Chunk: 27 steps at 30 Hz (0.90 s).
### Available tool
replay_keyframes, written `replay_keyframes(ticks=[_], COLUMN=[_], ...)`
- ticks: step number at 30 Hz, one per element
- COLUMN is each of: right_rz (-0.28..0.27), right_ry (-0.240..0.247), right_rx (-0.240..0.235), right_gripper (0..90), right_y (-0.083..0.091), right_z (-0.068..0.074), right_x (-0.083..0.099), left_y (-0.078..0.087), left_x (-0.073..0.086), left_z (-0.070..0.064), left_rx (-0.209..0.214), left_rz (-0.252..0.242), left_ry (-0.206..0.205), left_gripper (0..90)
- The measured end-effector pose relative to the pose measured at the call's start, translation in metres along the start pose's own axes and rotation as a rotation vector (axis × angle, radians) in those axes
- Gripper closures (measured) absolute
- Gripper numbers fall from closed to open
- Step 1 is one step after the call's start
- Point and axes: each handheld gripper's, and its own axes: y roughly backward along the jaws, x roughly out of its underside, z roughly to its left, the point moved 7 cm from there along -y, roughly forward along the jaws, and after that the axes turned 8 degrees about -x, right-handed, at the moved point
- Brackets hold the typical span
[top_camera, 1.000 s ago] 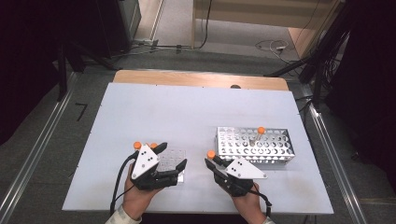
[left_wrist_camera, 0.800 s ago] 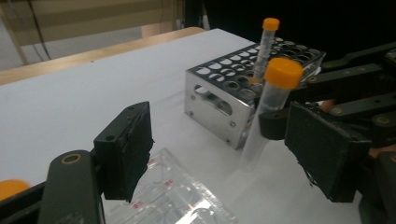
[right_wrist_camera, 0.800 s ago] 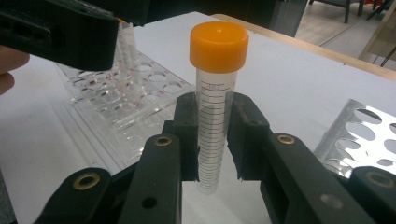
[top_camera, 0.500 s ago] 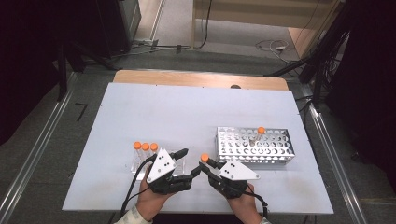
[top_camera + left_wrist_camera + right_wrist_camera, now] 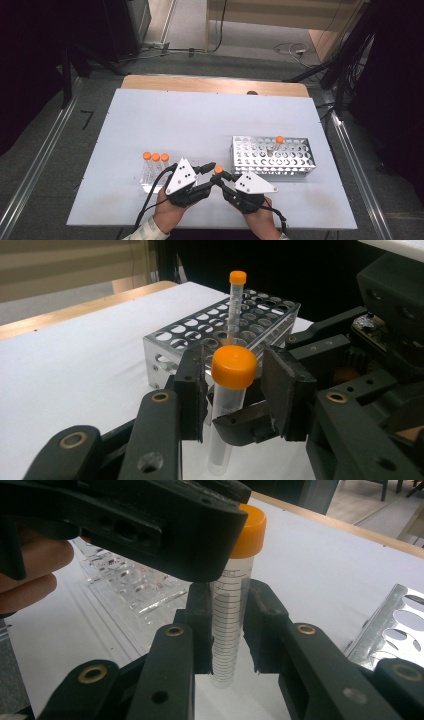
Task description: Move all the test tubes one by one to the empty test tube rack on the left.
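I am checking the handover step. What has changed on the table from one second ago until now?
The left gripper lifted one orange-capped tube out of the clear rack and carried it right to the right gripper, whose jaws now close around it. The metal rack and its single tube stayed put.

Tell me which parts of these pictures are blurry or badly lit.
High view: table evenly lit, surroundings dark. Left gripper view: orange-capped tube sharp, metal rack slightly soft. Right gripper view: left gripper looms dark and close; clear rack behind it blurred.
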Motion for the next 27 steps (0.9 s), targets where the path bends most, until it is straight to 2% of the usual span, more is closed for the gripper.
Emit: replay_keyframes(ticks=[12,15,17,24,27], right_rz=[-0.003,-0.003,-0.002,-0.001,-0.005], right_ry=[0.004,-0.001,-0.003,-0.005,-0.006], right_rx=[-0.007,-0.009,-0.011,-0.012,-0.011], right_gripper=[72.0,72.0,72.0,72.0,68.9], right_y=[0.0009,0.0007,0.0005,0.0005,0.0011], right_z=[0.0009,0.0012,0.0016,0.0015,0.0012], right_x=[-0.0009,-0.0006,-0.0005,-0.0003,-0.0007], left_y=[-0.0048,-0.0058,-0.0059,-0.0058,-0.005], left_x=[-0.0014,0.0004,0.0001,0.0002,-0.0008], left_z=[-0.0032,-0.0027,-0.0023,-0.002,-0.0018], left_rx=[0.006,0.003,0.0,-0.01,-0.001], left_rz=[0.002,0.018,0.013,0.014,0.016], left_ry=[-0.007,-0.011,-0.005,-0.011,-0.002], left_gripper=[65.3,65.4,68.4,70.0,70.3])
